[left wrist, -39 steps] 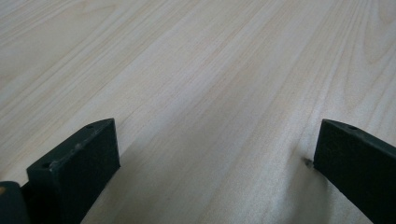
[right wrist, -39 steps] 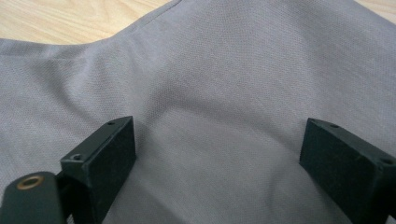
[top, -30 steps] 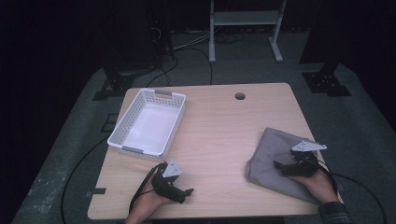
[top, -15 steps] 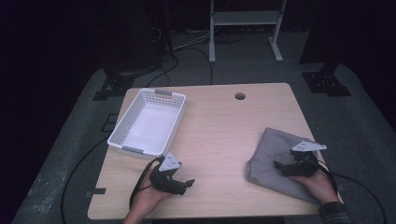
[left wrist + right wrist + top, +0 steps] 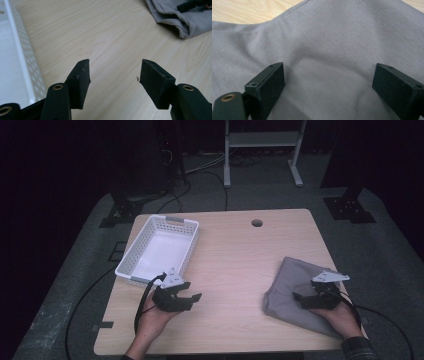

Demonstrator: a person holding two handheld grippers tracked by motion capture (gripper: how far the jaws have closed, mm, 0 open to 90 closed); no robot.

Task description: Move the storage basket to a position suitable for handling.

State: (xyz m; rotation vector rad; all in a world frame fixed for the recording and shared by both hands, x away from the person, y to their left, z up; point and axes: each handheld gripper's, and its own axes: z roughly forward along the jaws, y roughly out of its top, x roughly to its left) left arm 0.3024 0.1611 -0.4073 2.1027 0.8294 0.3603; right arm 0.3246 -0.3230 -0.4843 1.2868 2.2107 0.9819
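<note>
Right gripper sits on the grey cloth, jaws spread wide. In the right gripper view fabric lies under and between both jaws, a soft raised fold running across the gap just ahead of the tips. Nothing pinched; cannot tell whether the pads rest on the weave.

Left gripper is off the cloth, well apart from it, over bare table. Its jaws have just been closing and now stand about half spread, with nothing between them but wood grain. The white basket lies just off its left jaw; in the left gripper view the perforated wall runs up that side, and the cloth shows far ahead past the right jaw.

Step in hand, as judged: taking a first hold of the cloth with the right gripper.
- Aim for the raised fold between the jaws, not flat fabric, which would likely slide out.
- Tip the jaws down so the lower edges press into the cloth before closing.
- Gather more than one layer; a single layer would likely pull away from the pile.
- Left gripper should reopen before coming in for a second hold.

Pose: right hand low at the near right table edge, jaws pointing left across the cloth. Left hand palm up, cradling its gripper, jaws pointing right, clear of the table.
</note>
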